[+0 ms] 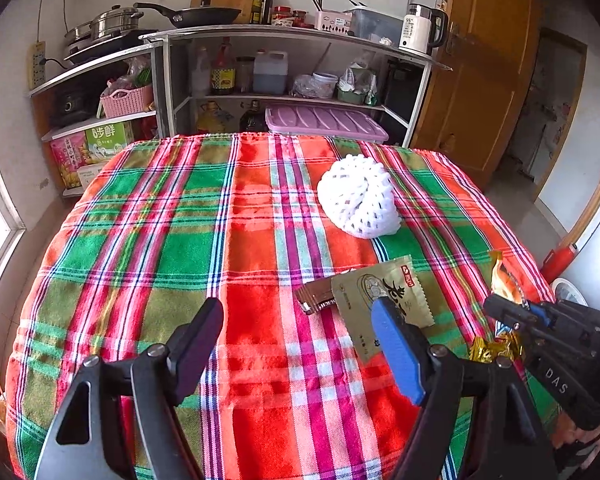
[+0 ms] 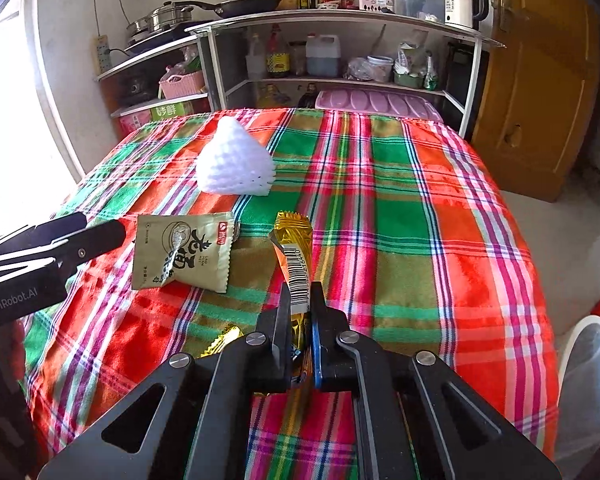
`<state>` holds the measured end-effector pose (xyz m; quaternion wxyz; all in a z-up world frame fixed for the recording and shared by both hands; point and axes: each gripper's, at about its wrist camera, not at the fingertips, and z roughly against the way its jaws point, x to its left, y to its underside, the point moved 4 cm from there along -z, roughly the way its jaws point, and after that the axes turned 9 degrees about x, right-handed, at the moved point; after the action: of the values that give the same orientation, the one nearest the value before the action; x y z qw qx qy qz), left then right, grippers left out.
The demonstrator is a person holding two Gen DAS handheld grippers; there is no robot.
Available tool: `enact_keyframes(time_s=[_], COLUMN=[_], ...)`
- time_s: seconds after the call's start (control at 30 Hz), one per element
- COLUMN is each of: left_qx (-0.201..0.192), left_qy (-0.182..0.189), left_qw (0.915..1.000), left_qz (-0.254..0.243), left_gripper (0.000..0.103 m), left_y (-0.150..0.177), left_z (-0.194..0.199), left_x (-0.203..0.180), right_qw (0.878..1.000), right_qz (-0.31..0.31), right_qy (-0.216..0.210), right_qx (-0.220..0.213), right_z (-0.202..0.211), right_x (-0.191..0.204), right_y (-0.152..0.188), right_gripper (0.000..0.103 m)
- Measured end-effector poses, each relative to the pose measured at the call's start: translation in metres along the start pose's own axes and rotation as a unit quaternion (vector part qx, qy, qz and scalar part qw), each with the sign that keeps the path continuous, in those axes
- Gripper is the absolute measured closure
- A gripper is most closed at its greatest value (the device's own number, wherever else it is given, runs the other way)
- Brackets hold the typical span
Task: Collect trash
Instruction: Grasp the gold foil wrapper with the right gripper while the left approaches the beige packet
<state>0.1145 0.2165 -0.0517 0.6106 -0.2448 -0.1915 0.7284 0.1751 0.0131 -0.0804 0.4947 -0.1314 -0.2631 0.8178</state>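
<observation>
Bright daylight, blown-out window glare at left, fisheye-bent dark edges

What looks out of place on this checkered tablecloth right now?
Litter lies on the tablecloth: an olive seasoning packet, a white foam fruit net, and a small gold wrapper scrap. The right hand-held gripper is clamped on a gold snack wrapper. Nothing looks spilled.

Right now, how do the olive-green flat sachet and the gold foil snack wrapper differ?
The olive-green flat sachet lies flat and free on the plaid cloth; the gold foil snack wrapper is narrow, stands tilted up, pinched in the right tool. The left tool is open near the sachet. Both are packaging.
</observation>
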Motion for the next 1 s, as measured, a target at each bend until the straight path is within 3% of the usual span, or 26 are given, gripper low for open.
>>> enact_keyframes(time_s=[0.7, 0.9, 1.0], left_qx=[0.019, 0.031, 0.042], left_qy=[-0.022, -0.003, 0.0], left_qw=[0.9983, 0.9976, 0.9975], left_qz=[-0.051, -0.061, -0.058], left_gripper=[0.025, 0.032, 0.042], left_y=[-0.003, 0.001, -0.001], left_z=[-0.027, -0.03, -0.036], left_x=[-0.045, -0.056, -0.06], right_qw=[1.0, 1.0, 1.0], right_qz=[-0.014, -0.016, -0.019], right_qy=[-0.009, -0.01, -0.01], right_qx=[-0.008, -0.009, -0.009], right_z=[0.007, 0.006, 0.006], right_x=[-0.011, -0.013, -0.014], right_y=[0.002, 0.003, 0.003], right_gripper=[0.096, 0.096, 0.096])
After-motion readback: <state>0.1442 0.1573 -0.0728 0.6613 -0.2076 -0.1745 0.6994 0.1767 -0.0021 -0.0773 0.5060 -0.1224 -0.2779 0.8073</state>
